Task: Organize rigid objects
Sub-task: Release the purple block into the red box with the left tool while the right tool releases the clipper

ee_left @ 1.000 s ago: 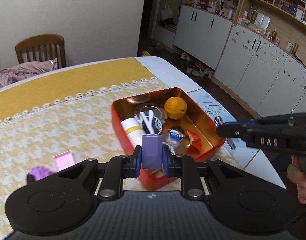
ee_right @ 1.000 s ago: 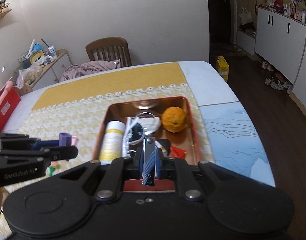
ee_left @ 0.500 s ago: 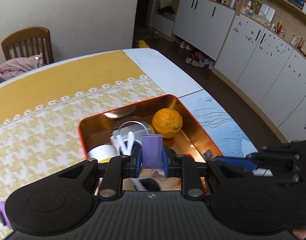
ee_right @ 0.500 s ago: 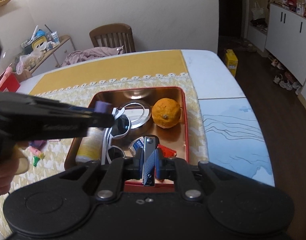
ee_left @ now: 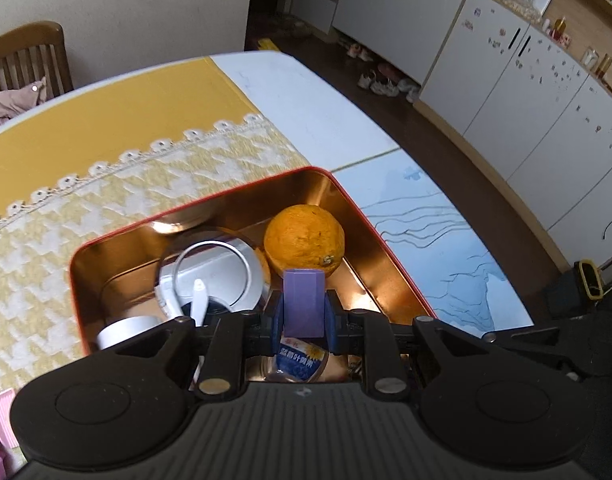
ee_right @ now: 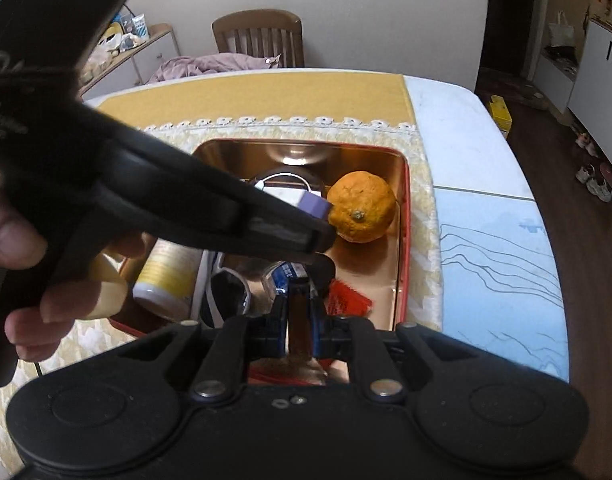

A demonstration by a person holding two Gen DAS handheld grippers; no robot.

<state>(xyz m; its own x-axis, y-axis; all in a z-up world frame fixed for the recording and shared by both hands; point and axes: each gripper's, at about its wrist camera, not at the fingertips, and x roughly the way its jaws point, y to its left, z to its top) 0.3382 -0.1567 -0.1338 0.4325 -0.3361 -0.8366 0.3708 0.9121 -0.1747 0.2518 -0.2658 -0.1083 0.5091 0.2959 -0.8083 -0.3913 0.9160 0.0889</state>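
A red tin box (ee_left: 209,200) (ee_right: 404,240) with a copper inside holds an orange (ee_left: 303,238) (ee_right: 362,206), a round metal lid (ee_left: 213,270), a white bottle (ee_right: 167,276), sunglasses (ee_right: 227,296) and a small blue-labelled jar (ee_left: 299,360). My left gripper (ee_left: 303,306) is shut on a purple block (ee_left: 303,300) and holds it over the box, right beside the orange; it also shows in the right wrist view (ee_right: 312,206). My right gripper (ee_right: 299,320) is shut on a nail clipper (ee_right: 299,320) over the box's near edge.
The box stands on a yellow patterned cloth (ee_left: 105,184) on a white table (ee_left: 306,112). Pink and purple items (ee_left: 1,412) lie at the left. A wooden chair (ee_right: 259,36) stands behind. The table edge and floor lie to the right (ee_left: 446,128).
My left gripper has moved to the right with the purple block, from beside the box to over it near the orange. My right gripper has moved closer to the box with the clipper.
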